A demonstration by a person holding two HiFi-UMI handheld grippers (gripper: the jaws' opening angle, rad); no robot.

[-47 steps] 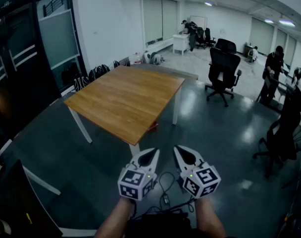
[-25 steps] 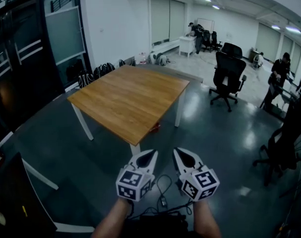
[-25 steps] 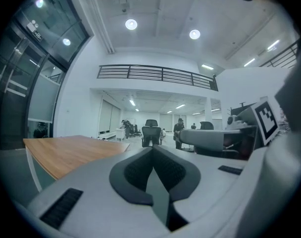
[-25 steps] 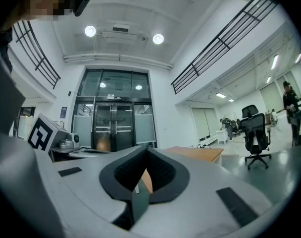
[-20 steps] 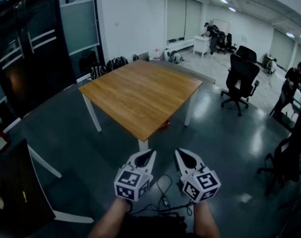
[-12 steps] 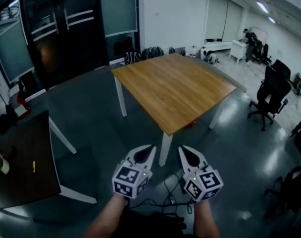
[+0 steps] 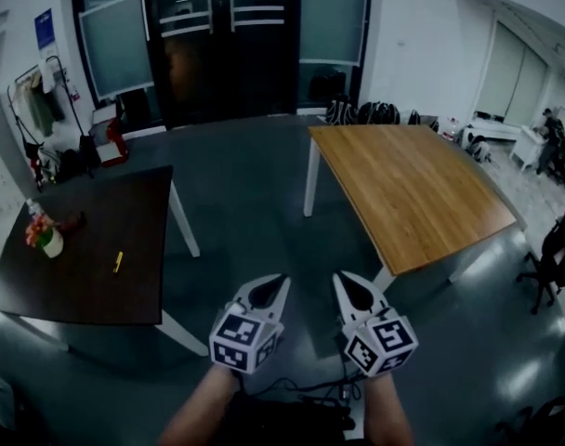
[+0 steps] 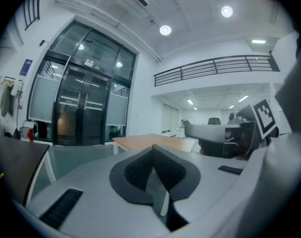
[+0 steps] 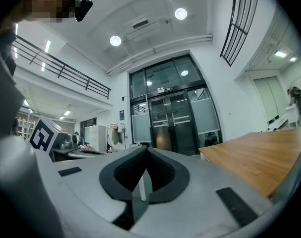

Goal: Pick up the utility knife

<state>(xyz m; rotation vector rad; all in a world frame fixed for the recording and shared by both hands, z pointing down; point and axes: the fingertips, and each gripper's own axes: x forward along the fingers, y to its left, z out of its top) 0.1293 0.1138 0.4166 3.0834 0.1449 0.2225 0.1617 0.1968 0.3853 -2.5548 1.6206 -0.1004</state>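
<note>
A small yellow utility knife lies on a dark table at the left of the head view. Both grippers are held side by side, low in the middle of that view, over the floor and well short of the dark table. The left gripper is shut with nothing between its jaws; its tips meet in the left gripper view. My right gripper is shut and empty as well, its jaws closed in the right gripper view. The knife shows in neither gripper view.
A small pot with flowers stands on the dark table's left side. A wooden table stands to the right, with dark glass doors behind. An office chair is at the far right, and cables lie on the floor.
The view has swung left: the wooden table has slid to the right, and the dark table with the yellow knife has come fully into view. Both grippers stay shut, side by side.
</note>
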